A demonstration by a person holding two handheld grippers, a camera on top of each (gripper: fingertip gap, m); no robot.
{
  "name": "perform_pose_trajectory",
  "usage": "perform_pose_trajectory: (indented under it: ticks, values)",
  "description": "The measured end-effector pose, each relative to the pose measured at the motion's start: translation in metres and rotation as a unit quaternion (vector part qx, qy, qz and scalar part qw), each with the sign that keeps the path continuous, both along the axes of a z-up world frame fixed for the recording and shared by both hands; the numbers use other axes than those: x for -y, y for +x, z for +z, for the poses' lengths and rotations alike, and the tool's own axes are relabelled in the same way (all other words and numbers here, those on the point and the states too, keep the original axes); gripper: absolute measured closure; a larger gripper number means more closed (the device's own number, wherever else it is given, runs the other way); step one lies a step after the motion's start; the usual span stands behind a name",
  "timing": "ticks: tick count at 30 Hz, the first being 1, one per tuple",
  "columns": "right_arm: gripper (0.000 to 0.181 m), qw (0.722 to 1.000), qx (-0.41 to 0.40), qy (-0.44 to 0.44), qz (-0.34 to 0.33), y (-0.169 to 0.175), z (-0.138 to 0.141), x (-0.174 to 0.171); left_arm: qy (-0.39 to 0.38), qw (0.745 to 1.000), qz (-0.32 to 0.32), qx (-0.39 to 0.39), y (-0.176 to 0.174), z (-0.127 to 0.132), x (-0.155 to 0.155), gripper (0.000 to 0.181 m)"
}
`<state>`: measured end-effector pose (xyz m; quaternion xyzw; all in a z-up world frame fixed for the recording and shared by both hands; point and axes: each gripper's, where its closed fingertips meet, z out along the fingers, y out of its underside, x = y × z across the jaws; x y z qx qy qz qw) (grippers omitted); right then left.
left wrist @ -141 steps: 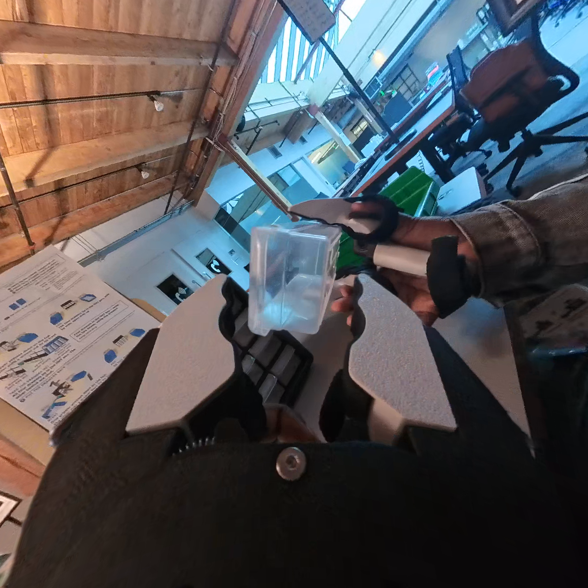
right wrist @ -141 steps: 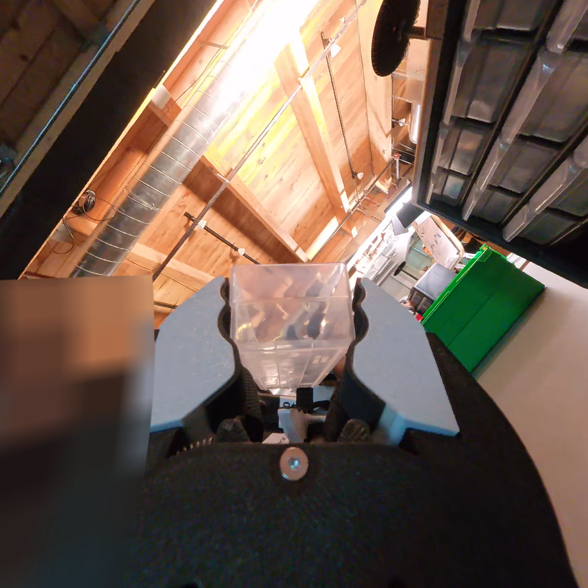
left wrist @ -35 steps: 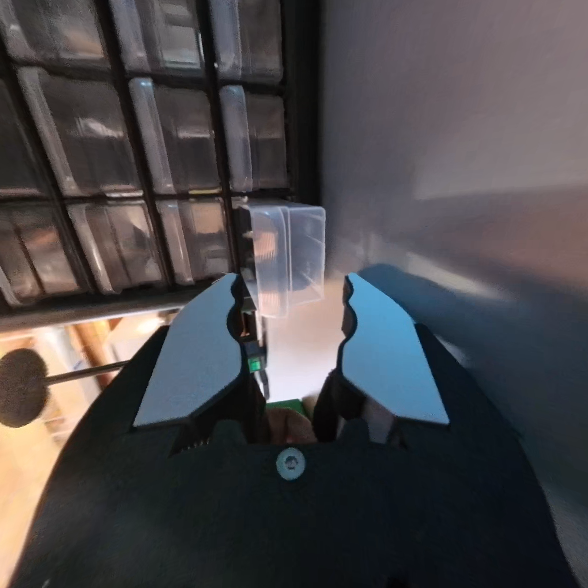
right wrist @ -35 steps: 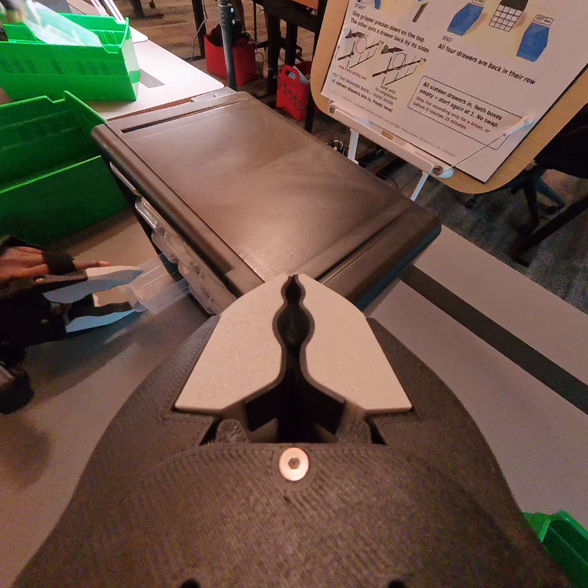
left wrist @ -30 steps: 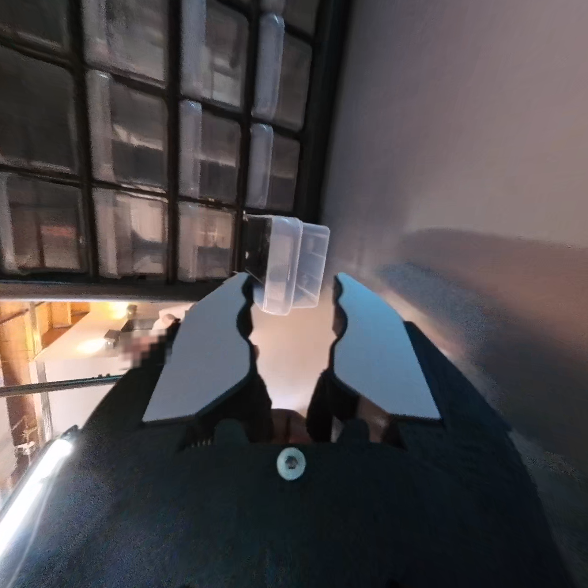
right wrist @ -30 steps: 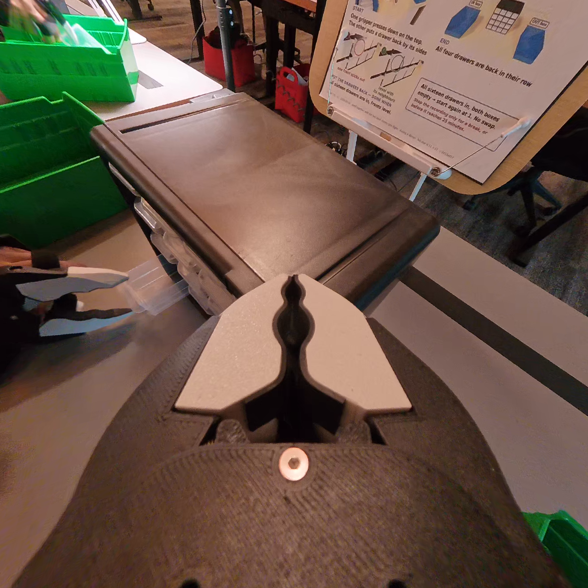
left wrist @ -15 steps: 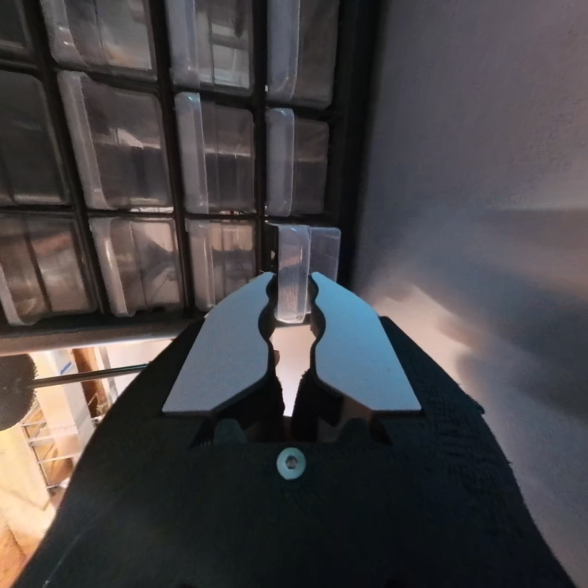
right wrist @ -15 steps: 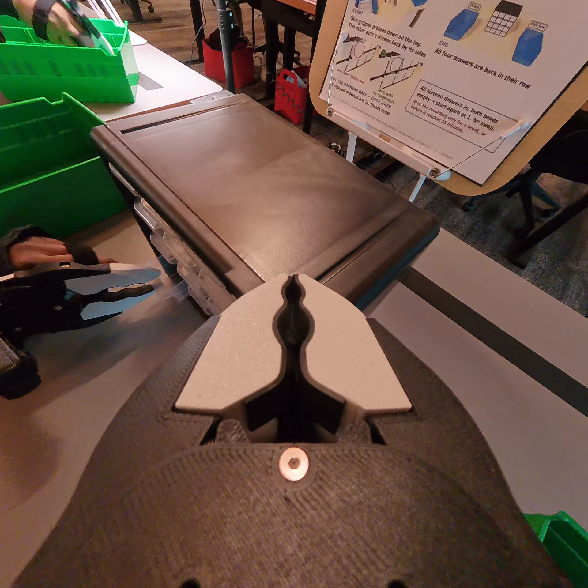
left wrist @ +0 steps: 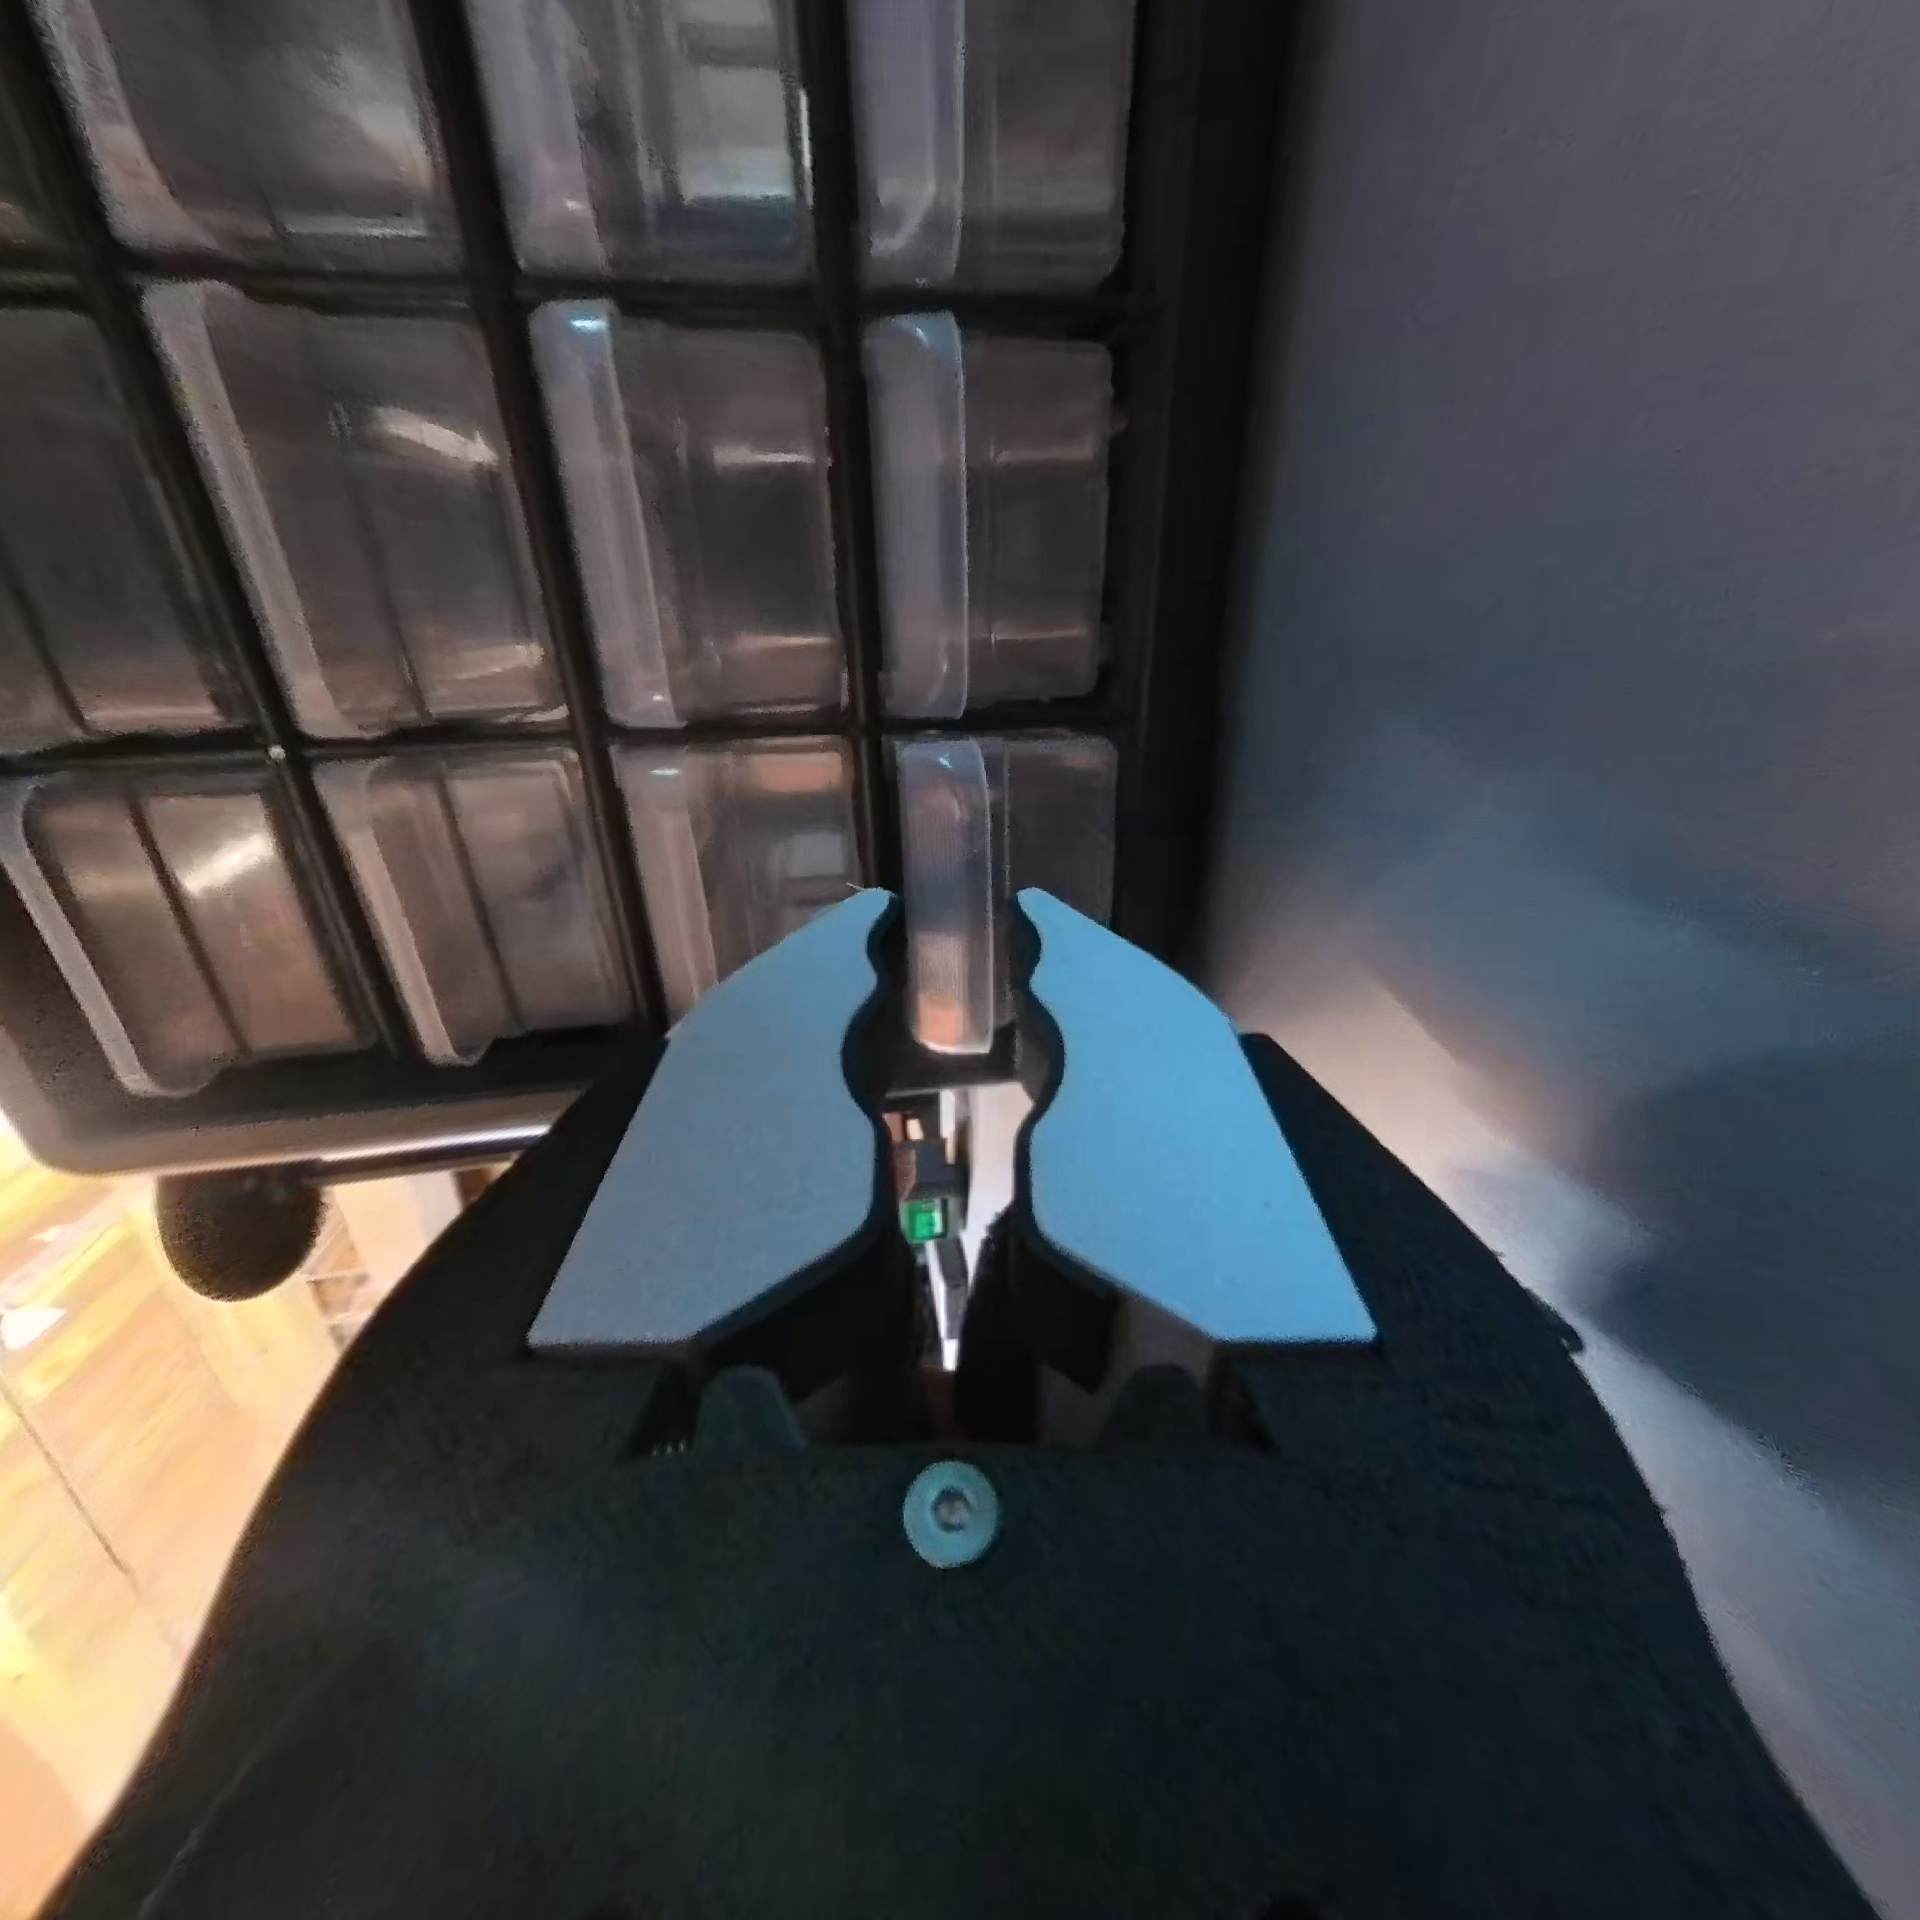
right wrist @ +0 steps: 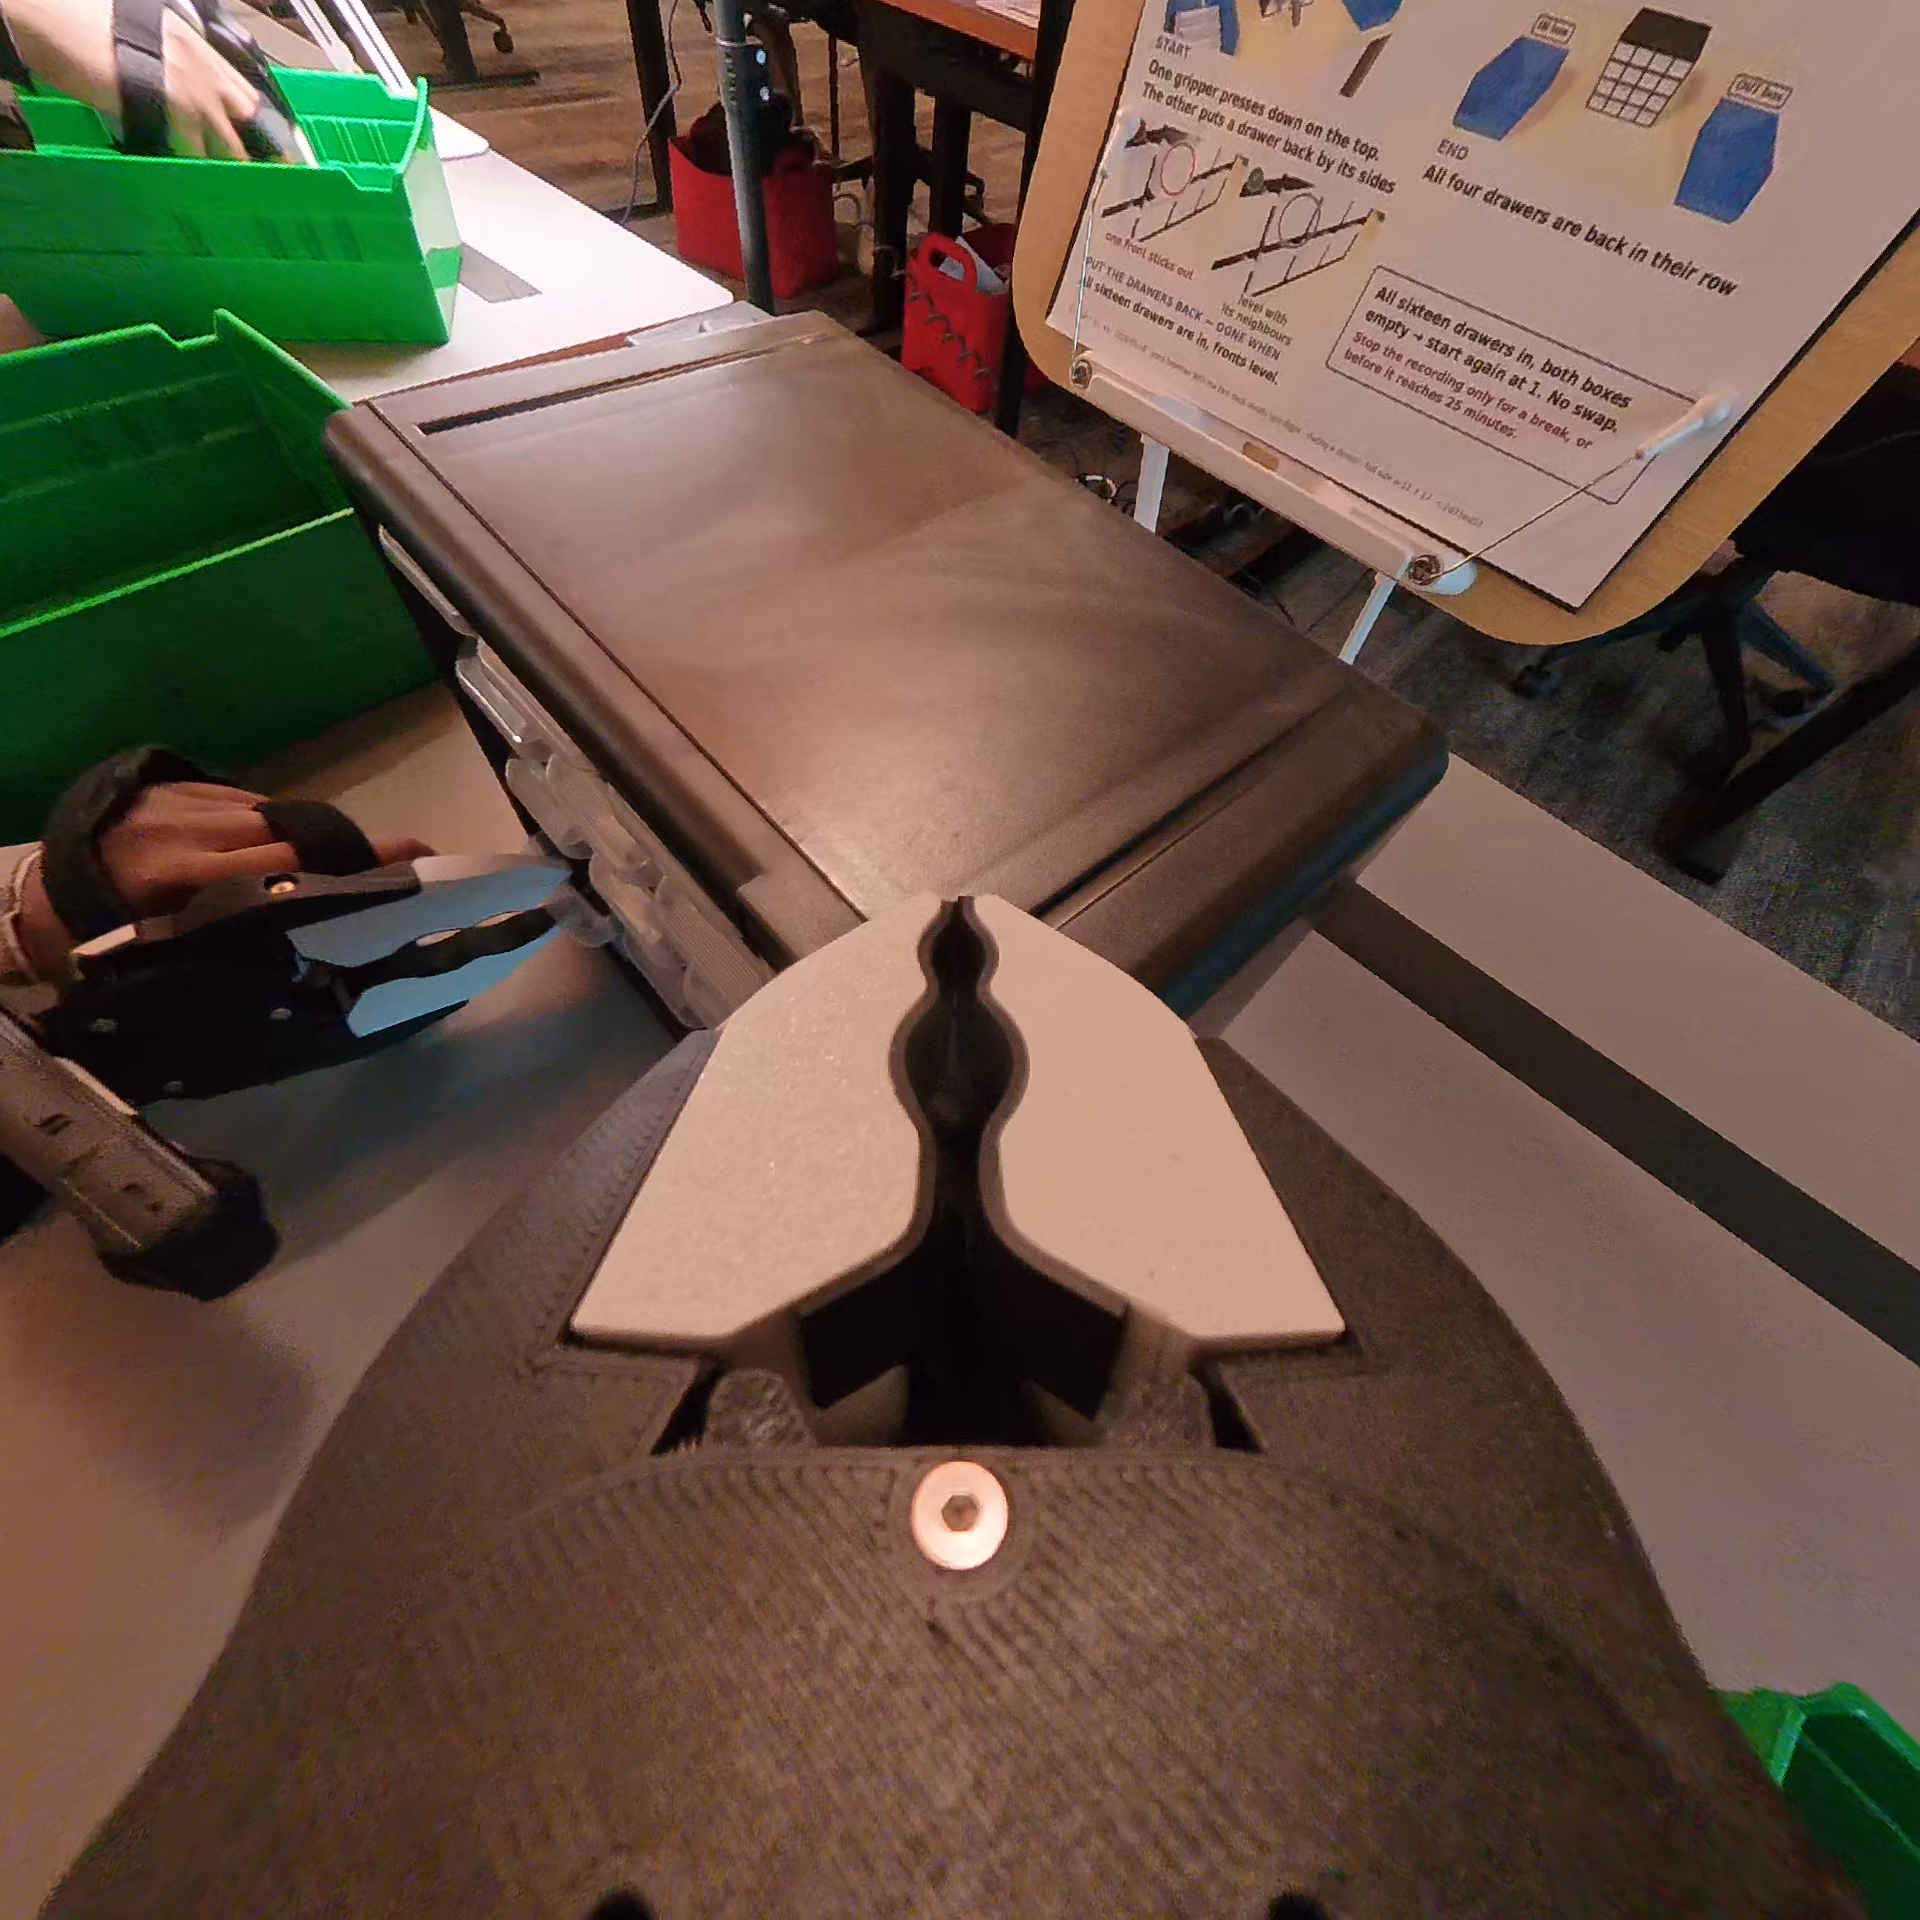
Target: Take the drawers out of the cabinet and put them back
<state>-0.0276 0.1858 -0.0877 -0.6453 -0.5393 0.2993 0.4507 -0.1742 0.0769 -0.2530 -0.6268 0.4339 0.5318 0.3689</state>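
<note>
The black cabinet (right wrist: 831,623) stands on the grey table (right wrist: 1558,1299), and its grid of clear drawers fills the left wrist view (left wrist: 665,540). One clear drawer (left wrist: 1055,831) sits in the corner slot next to the table, level with its neighbours. My left gripper (left wrist: 954,914) is closed narrowly on that drawer's handle (left wrist: 943,862). It also shows in the right wrist view (right wrist: 551,914), with its tips at the cabinet front. My right gripper (right wrist: 961,909) is shut and empty, with its tips at the near corner of the cabinet top.
Green bins (right wrist: 156,540) stand left of the cabinet; another (right wrist: 218,229) is behind, with someone's hand (right wrist: 177,73) over it. An instruction board (right wrist: 1455,260) stands behind the cabinet. A green bin corner (right wrist: 1839,1787) shows at the lower right.
The clear drawer stuck out of its slot a second ago and now sits in, level with the others. My left gripper's fingers have narrowed onto its handle. My right gripper has not moved.
</note>
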Motion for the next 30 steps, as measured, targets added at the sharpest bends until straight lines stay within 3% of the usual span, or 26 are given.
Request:
perform_pose_trajectory:
  ticks: [1,9,11,14,19,30]
  values:
    - [0.181,1.000,0.000,0.000,0.000,0.000,0.000,0.000,0.000,1.000,0.000,0.007,0.001,0.001,0.002,0.163]
    - [0.181,1.000,-0.002,0.002,-0.003,0.000,0.000,0.000,0.009,1.000,0.014,0.016,-0.003,0.001,-0.001,0.166]
    - [0.181,1.000,-0.003,0.002,-0.003,0.000,0.000,0.000,0.008,0.999,0.021,0.022,-0.006,-0.001,-0.002,0.156]
    - [0.181,1.000,-0.004,0.002,-0.001,0.000,0.000,0.000,0.036,0.999,-0.011,0.029,0.004,0.009,0.002,0.154]
    - [0.181,1.000,-0.007,0.002,-0.002,0.000,0.000,0.000,0.019,0.998,-0.050,0.031,0.021,0.004,0.003,0.178]
    - [0.181,1.000,-0.009,0.002,-0.001,0.000,0.000,0.000,0.021,0.999,-0.028,0.030,0.007,-0.001,-0.008,0.177]
